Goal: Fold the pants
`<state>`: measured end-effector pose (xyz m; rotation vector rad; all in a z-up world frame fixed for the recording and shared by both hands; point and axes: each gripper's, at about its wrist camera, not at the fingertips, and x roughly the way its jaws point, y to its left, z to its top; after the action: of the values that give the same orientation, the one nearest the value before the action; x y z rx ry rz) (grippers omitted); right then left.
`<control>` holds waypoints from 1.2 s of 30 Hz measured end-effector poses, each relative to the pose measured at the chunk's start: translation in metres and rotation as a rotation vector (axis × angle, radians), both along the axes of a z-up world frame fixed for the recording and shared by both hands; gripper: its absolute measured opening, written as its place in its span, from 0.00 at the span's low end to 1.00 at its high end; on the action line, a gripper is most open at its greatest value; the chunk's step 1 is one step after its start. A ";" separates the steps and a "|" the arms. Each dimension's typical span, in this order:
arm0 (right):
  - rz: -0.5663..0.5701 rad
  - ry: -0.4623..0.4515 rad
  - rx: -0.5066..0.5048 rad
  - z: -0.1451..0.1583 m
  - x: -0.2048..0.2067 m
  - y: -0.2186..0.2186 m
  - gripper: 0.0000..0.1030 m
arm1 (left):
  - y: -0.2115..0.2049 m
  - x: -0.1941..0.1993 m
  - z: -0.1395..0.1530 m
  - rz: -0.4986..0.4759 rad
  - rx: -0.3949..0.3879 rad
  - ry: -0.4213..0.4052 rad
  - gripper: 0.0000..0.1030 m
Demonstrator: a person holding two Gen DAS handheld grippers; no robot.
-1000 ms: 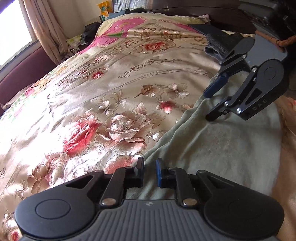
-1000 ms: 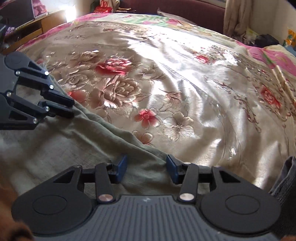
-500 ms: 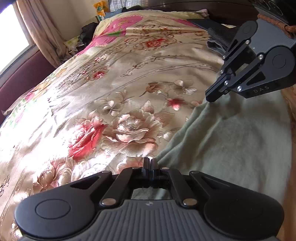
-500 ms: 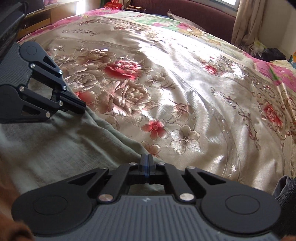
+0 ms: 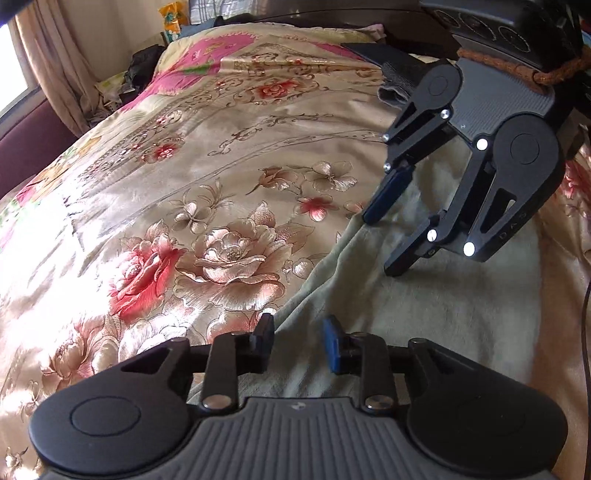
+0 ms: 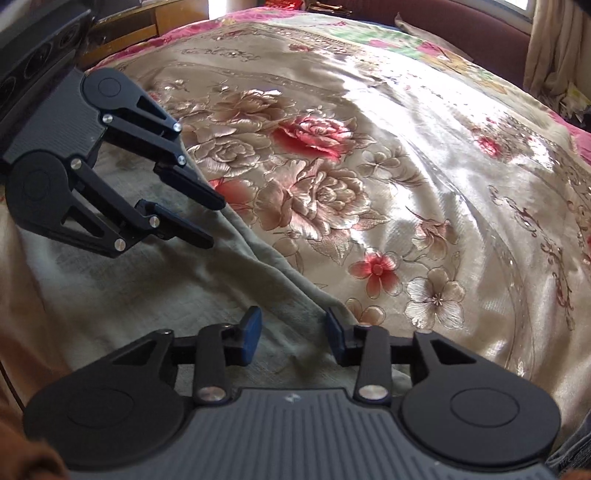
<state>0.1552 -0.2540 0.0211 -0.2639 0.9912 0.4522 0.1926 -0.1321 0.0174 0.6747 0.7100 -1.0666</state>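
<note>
Left gripper [image 5: 297, 341] and right gripper [image 6: 291, 332] just opened, both spread with nothing pinched over the folded edge of the grey-green soft-knit pants [image 5: 424, 295] on the floral satin bedspread [image 5: 221, 166]; further folds likely remain.

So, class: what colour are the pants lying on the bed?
Pale grey-green pants, clearest in the right wrist view.

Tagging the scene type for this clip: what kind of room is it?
Most likely a home bedroom: a bed under a floral satin bedspread, curtains at a window, and a wooden cabinet beside the bed.
</note>
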 end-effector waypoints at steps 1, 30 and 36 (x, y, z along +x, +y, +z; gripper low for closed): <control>0.024 0.002 -0.013 -0.001 0.001 0.003 0.48 | -0.002 -0.001 -0.002 -0.015 0.011 -0.005 0.51; -0.588 -0.224 0.192 0.032 -0.085 -0.063 0.43 | 0.014 -0.038 0.018 0.114 -0.074 -0.153 0.24; -0.996 -0.168 0.369 0.015 -0.174 -0.128 0.45 | -0.008 -0.061 -0.013 0.071 0.008 -0.106 0.26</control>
<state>-0.0190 -0.3821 0.0359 0.5134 0.7435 -0.3011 0.1314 -0.1403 0.0049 0.7034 0.6422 -0.9563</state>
